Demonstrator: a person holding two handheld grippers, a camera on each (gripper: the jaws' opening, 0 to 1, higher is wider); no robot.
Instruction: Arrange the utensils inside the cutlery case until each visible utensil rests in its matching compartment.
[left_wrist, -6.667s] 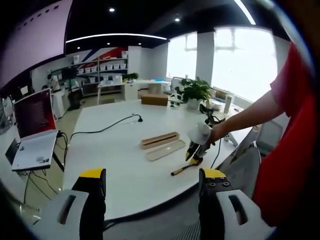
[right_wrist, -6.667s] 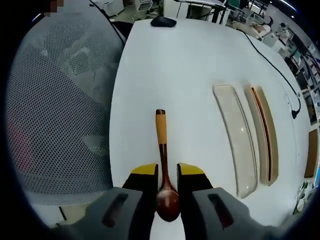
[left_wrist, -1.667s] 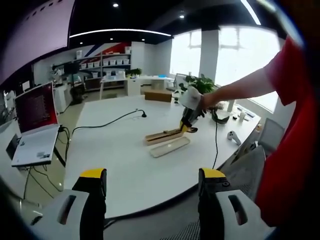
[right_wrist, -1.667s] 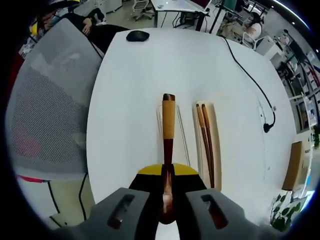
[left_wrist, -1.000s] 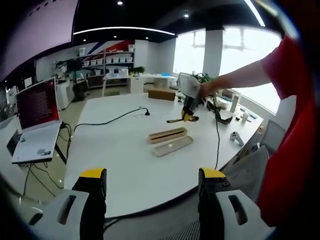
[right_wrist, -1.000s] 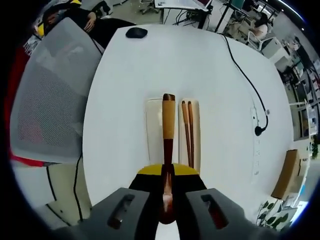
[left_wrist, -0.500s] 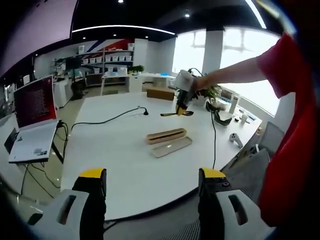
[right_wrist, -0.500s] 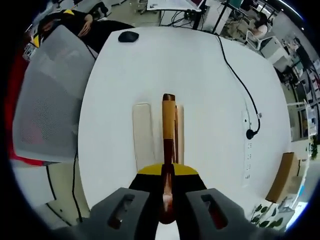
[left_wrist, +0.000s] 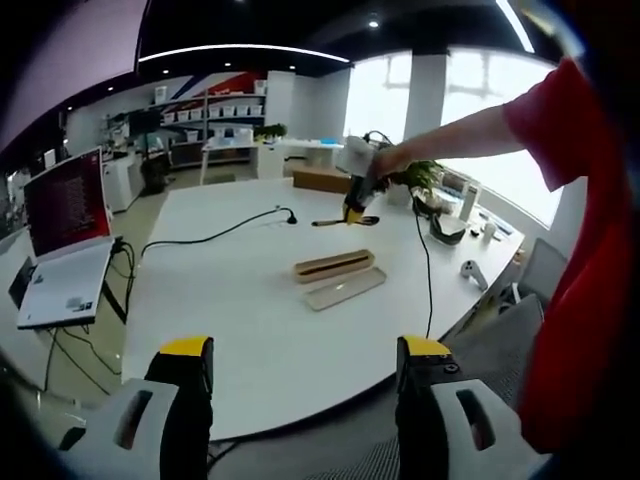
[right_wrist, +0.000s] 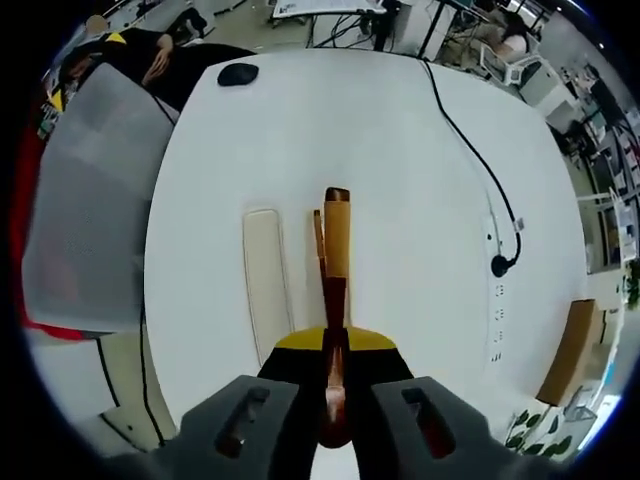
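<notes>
Gripping the spoon (right_wrist: 335, 262) by its bowl, the right gripper (right_wrist: 334, 352) lines its handle over the case (right_wrist: 318, 262) ahead of the jaws; the left gripper (left_wrist: 305, 368) idles, jaws apart.

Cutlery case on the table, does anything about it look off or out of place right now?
Nothing looks damaged. The cutlery case lies open, its lid flat on the table beside it. The wooden spoon is not in it yet: the right gripper holds it in the air above the case.
</notes>
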